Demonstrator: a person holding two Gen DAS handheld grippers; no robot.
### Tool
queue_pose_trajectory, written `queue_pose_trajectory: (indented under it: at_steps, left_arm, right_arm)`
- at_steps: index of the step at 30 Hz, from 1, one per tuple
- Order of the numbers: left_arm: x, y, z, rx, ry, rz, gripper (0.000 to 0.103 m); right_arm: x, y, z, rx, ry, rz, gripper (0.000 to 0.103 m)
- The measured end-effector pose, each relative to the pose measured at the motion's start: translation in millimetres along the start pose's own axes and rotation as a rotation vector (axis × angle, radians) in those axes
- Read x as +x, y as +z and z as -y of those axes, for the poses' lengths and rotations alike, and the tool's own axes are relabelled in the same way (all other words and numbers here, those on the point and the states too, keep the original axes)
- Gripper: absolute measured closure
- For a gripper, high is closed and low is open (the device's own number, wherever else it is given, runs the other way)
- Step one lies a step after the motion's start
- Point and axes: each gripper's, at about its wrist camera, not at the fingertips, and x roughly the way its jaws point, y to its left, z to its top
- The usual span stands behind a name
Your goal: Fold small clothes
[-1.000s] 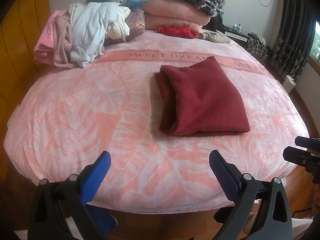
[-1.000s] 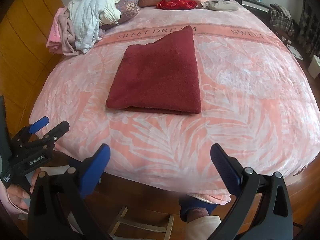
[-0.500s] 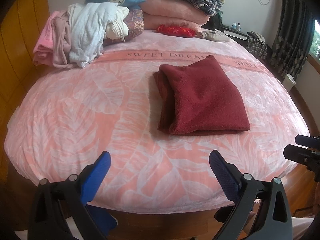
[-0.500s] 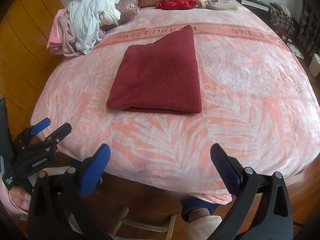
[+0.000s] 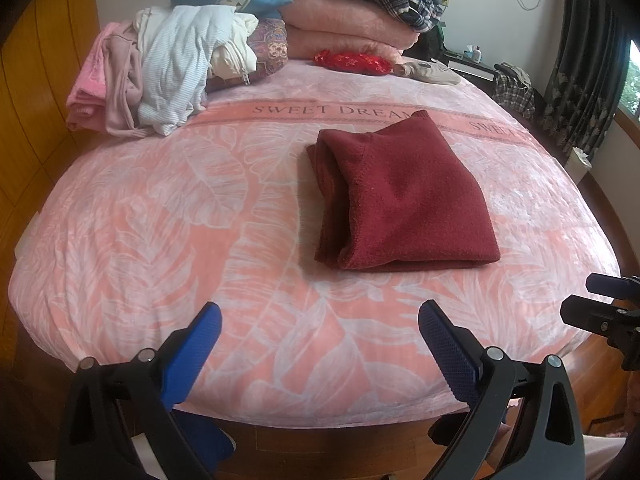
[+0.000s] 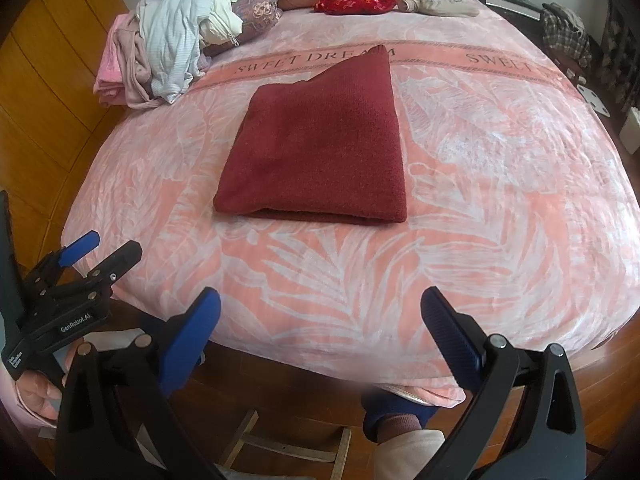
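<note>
A dark red knitted garment [image 5: 404, 196] lies folded in a flat rectangle on the middle of the pink leaf-print bed [image 5: 160, 248]; it also shows in the right wrist view [image 6: 320, 148]. My left gripper [image 5: 320, 332] is open and empty, hovering over the bed's near edge, short of the garment. My right gripper [image 6: 320, 320] is open and empty, also held back at the near edge. Each gripper shows at the side of the other's view: the right one [image 5: 608, 300], the left one [image 6: 96, 252].
A heap of unfolded white and pink clothes [image 5: 160, 72] lies at the far left of the bed. Pillows, folded pink blankets [image 5: 344, 28] and a plaid garment are stacked at the head. A red pouch [image 5: 352, 62] lies nearby. Wooden floor surrounds the bed.
Both grippers have drifted only slightly; the views have shifted a little. The red garment has not moved.
</note>
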Motion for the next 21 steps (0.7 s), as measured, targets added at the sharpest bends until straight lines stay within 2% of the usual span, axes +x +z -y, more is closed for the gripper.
queue_pose_trajectory:
  at_steps: [21]
  left_arm:
    - [-0.8, 0.4, 2.3, 0.013, 0.009, 0.016, 0.004]
  right_arm:
    - [3.1, 2.0, 1.1, -0.013, 0.002, -0.01, 0.003]
